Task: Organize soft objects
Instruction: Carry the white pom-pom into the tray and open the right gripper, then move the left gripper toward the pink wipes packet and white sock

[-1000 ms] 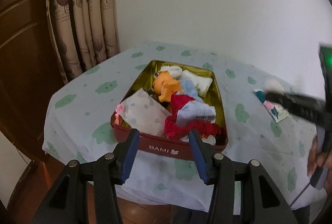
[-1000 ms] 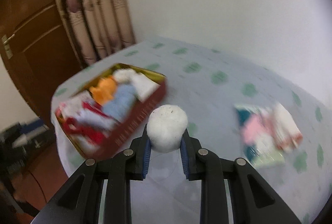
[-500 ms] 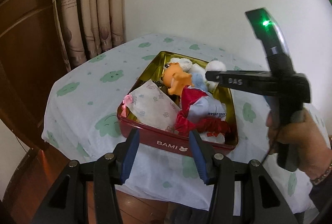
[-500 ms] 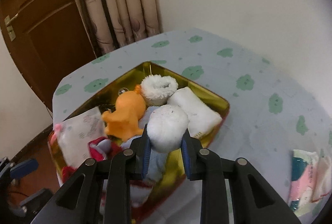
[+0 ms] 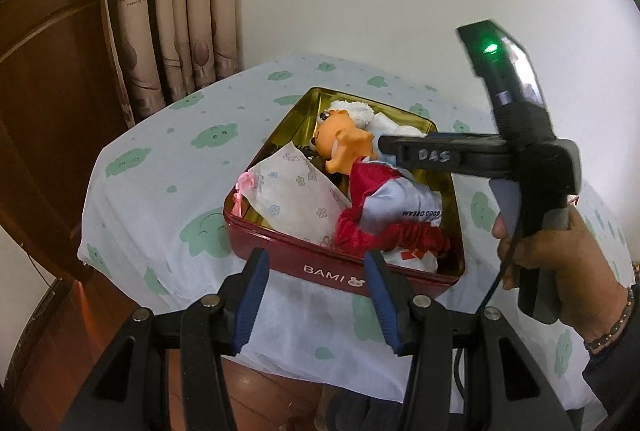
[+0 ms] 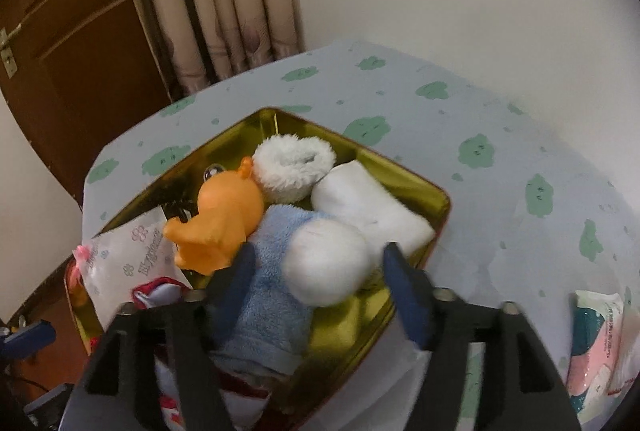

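Surface (image 6: 500,159) w/ pale cloth, green cloud print. On it: red tin (image 5: 332,265), gold inside, near the front edge; printed packets (image 6: 600,343) well apart at right.

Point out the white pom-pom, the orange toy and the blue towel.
white pom-pom (image 6: 326,263), right wrist view, its middle.
orange toy (image 6: 228,209), right wrist view, its head.
blue towel (image 6: 272,295), right wrist view, its folded top.
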Demonstrator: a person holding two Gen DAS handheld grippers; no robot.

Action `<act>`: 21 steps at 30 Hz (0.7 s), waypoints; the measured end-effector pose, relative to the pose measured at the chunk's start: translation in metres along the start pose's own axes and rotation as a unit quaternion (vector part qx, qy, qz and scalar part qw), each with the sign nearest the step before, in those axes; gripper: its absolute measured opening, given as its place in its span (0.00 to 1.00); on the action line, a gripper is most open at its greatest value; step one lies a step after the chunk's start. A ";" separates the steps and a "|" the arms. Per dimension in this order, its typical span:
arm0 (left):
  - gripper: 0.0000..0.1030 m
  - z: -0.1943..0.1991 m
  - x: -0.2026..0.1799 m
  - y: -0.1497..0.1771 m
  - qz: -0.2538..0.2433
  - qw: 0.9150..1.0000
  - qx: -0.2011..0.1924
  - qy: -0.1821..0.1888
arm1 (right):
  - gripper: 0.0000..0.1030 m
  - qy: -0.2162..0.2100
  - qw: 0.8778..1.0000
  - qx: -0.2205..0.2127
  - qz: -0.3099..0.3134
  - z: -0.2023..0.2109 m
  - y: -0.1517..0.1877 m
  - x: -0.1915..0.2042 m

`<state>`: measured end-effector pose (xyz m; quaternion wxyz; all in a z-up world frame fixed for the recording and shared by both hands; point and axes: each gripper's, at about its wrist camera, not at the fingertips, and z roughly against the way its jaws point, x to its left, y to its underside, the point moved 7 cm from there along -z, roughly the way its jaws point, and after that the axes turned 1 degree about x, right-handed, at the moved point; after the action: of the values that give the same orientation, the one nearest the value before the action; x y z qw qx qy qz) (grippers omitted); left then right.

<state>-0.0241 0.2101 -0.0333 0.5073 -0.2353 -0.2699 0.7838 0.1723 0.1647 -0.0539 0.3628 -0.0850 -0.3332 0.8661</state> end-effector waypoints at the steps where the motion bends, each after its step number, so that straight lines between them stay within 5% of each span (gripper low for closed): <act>1: 0.49 0.000 0.000 0.001 0.000 1.000 0.001 0.000 | 0.69 -0.001 1.000 -0.005 -0.001 0.003 -0.001 -0.001; 10: 0.49 0.001 -0.002 0.002 -0.009 1.000 -0.001 -0.004 | 0.77 0.014 0.995 -0.093 -0.042 0.074 0.010 -0.020; 14: 0.49 0.003 -0.005 0.003 -0.014 1.000 -0.003 -0.006 | 0.85 0.098 0.987 -0.112 -0.058 0.115 0.063 -0.056; 21: 0.49 0.007 -0.017 0.006 -0.037 0.999 -0.009 -0.014 | 0.85 0.232 0.965 -0.037 -0.119 0.156 0.181 -0.163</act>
<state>-0.0265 0.1914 -0.0309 0.5304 -0.2188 -0.2925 0.7650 0.1254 -0.1206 -0.0656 0.5273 -0.2570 -0.2790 0.7603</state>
